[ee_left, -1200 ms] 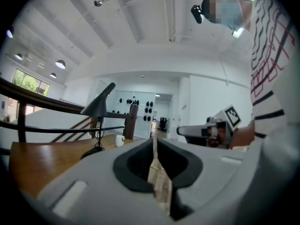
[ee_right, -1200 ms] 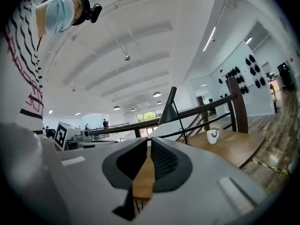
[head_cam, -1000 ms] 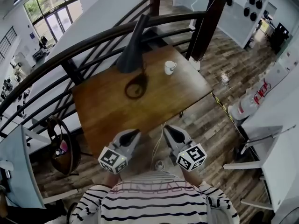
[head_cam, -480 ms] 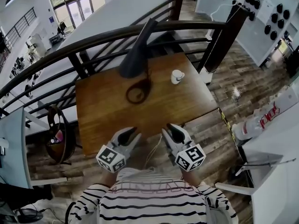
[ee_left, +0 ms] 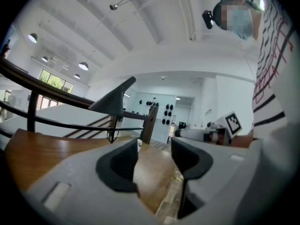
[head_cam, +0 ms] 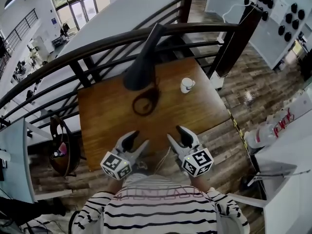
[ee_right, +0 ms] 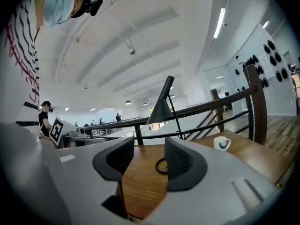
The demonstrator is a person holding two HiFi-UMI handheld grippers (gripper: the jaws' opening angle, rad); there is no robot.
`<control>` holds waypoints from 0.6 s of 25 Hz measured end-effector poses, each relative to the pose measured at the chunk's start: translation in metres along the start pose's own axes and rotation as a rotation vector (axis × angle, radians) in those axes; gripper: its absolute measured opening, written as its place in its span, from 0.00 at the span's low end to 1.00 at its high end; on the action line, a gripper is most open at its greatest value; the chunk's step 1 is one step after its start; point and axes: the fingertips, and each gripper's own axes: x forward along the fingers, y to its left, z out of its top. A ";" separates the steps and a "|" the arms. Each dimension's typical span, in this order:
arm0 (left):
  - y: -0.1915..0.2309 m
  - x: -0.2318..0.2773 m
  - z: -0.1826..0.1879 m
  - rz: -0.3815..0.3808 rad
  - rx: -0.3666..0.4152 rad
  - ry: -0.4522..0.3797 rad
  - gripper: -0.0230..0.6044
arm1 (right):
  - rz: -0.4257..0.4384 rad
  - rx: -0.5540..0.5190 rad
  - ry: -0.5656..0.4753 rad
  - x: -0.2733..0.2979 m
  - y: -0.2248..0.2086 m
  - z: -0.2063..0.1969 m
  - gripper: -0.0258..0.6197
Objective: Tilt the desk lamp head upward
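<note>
Head view showed the desk lamp at the worktop's far side, head angled down, untouched. The left tongs and right tongs, near edge, had just been opening, empty; the tilt remained.

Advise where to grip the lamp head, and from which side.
Likely the narrow upper part of the lamp head, coming from the person's side of the table. The cone tapers there, while its wide rim, facing down, looks too broad for jaws.
</note>
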 end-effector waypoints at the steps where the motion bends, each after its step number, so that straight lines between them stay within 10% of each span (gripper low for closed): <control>1: 0.009 0.002 0.002 -0.002 -0.007 0.003 0.39 | -0.010 -0.003 0.002 0.007 -0.002 0.001 0.34; 15: 0.108 0.019 0.039 -0.076 -0.027 -0.019 0.45 | -0.114 -0.011 -0.011 0.101 -0.021 0.013 0.39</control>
